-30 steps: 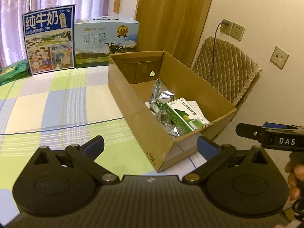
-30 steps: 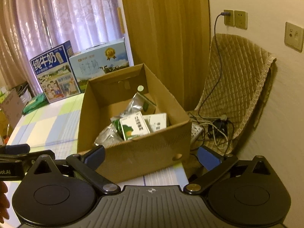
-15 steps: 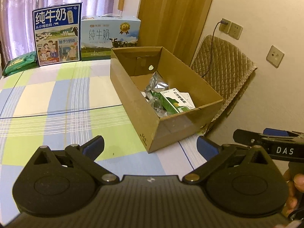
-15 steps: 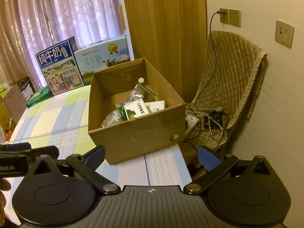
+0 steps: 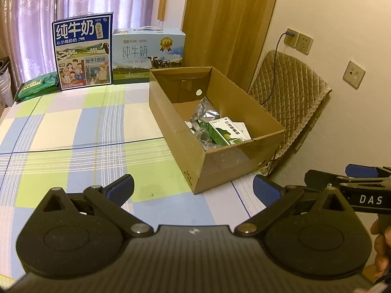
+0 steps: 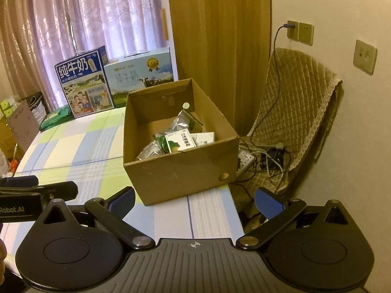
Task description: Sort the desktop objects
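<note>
An open brown cardboard box (image 5: 234, 161) (image 6: 180, 171) stands at the table's right edge. Inside lie a green-and-white carton (image 5: 226, 131) (image 6: 179, 142), silver foil pouches (image 5: 204, 113) (image 6: 178, 122) and a white packet (image 6: 205, 138). My left gripper (image 5: 193, 188) hovers open and empty over the checked tablecloth, short of the box. Just as empty, my right gripper (image 6: 194, 199) is open before the box's near wall. Each gripper shows at the edge of the other's view: the right one (image 5: 347, 183), the left one (image 6: 36, 190).
Two milk cartons, dark blue (image 5: 83, 51) and light blue (image 5: 147, 53), stand at the table's far end with green packets (image 5: 36, 86) beside them. A quilted chair (image 6: 300, 112) with cables and a power strip (image 6: 246, 158) sits right of the table. The checked tablecloth (image 5: 73, 131) stretches left.
Both grippers have pulled back from the box, which now looks smaller and farther off. More tablecloth shows in front of it. The fingers stayed open.
</note>
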A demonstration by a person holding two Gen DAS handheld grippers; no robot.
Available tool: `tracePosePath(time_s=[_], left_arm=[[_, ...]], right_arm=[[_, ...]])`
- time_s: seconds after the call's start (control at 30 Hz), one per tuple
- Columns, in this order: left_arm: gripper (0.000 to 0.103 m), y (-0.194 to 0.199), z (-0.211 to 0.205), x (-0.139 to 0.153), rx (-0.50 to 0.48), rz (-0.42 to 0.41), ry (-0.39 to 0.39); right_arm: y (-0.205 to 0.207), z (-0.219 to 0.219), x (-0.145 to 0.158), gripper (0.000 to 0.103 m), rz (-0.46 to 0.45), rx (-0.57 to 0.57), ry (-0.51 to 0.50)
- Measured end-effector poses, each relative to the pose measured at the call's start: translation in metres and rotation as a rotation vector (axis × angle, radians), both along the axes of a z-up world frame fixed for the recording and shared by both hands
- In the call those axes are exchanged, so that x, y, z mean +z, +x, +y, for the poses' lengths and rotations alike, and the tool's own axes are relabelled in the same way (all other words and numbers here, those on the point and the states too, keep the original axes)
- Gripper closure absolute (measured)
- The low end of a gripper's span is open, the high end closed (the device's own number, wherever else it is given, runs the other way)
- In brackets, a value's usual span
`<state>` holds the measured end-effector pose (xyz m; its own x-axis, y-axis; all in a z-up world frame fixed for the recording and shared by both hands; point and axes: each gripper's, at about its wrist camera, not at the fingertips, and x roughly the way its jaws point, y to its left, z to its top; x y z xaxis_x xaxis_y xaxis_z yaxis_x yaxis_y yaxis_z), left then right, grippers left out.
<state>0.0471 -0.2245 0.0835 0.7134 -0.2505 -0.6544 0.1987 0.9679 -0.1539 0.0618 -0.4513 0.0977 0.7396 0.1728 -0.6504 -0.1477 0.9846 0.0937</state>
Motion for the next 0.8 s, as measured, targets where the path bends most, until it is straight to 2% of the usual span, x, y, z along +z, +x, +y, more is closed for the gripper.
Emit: tracePosePath(time_s=[0.8], left_arm=[[0.001,-0.0009,-0.0004,-0.0036,0.002,0.008,-0.012]], right_arm=[[-0.0018,0.0057,-0.0013,0.002,0.006,0.014,0.009]])
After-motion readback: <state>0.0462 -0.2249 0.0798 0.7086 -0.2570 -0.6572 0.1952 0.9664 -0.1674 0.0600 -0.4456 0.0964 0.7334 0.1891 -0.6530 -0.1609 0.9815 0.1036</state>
